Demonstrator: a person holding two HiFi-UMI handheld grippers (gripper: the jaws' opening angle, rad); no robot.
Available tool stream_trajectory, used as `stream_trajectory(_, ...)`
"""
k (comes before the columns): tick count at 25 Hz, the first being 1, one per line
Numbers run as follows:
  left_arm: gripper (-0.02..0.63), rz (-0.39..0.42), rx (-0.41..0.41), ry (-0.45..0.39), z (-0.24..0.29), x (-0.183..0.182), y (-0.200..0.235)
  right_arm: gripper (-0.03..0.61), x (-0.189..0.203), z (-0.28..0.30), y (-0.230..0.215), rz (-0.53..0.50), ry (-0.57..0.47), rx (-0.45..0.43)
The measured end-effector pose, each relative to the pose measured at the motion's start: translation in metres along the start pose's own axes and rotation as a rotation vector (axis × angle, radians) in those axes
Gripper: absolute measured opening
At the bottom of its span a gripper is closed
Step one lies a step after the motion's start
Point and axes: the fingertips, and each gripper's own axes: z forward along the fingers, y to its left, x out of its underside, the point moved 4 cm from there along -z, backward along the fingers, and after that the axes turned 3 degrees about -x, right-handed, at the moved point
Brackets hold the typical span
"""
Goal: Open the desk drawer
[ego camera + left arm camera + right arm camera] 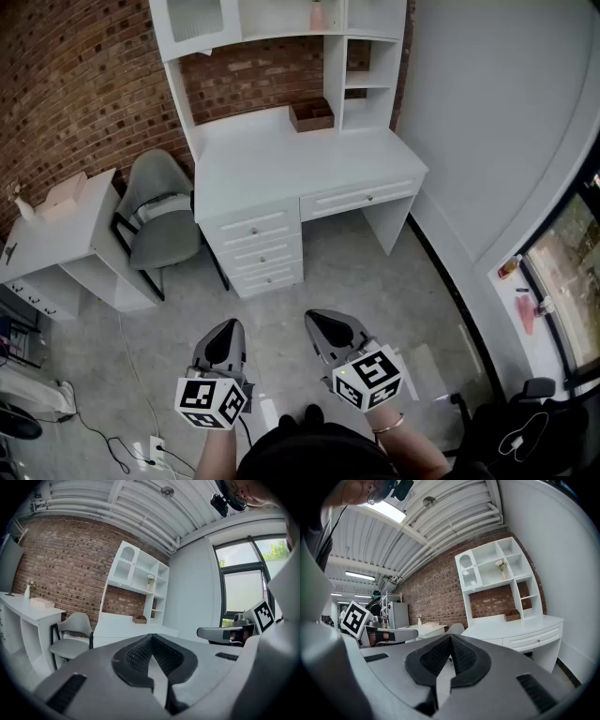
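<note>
Made out black-and-white square code patterns on the marker cubes of both grippers, pictures rather than words.

Found the left grey two-jaw gripper (225, 328) near, at the lower left, clenched tip to tip with nothing between the jaws. Found the right grey two-jaw gripper (323, 322) just beside it on the right, likewise pressed together and empty. Saw both held over the grey floor (375, 281), well apart from the desk.

Placed the white wooden desk with hutch (281, 155) far off, against the red-brick wall (84, 84). Located the wide white desk drawer with a small knob (361, 199) under the right part of the desk top, flush with the front and closed. Counted three smaller white drawers (258, 248) stacked to its left, also closed.

Spotted a small brown open-topped box (311, 115) at the far edge of the desk top, by the hutch; could not tell its contents. Noted a small pink vase (317, 16) on a hutch shelf, holding pale flowers (500, 565). Noted a pale cardboard box (66, 195) on the white side table (47, 239) at far left, contents hidden, with a grey padded chair (164, 220) between that table and the desk.
</note>
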Motion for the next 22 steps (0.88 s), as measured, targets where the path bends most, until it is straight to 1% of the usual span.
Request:
stream_trajectory(3, 0.008, 0.005, -0.009, 0.001, 0.007, 0.0, -0.004, 0.005, -0.001, 0.001, -0.008, 0.011, -0.002, -0.005)
stream_trajectory(7, 0.008, 0.01, -0.014, 0.012, 0.016, 0.004, -0.01, 0.005, 0.005, -0.002, -0.02, 0.045, 0.002, 0.012)
stream_trajectory(12, 0.008, 0.018, -0.032, 0.018, 0.021, 0.003, -0.006, 0.005, 0.012, 0.007, -0.029, 0.079, 0.009, 0.0)
stream_trajectory(18, 0.008, 0.021, -0.053, 0.03, 0.037, 0.002, 0.01, 0.005, 0.019, 0.033, -0.043, 0.105, 0.036, -0.004)
stream_trajectory(22, 0.008, 0.012, -0.071, 0.035, 0.057, 0.001, 0.032, 0.005, 0.021, 0.058, -0.054, 0.111, 0.04, -0.002)
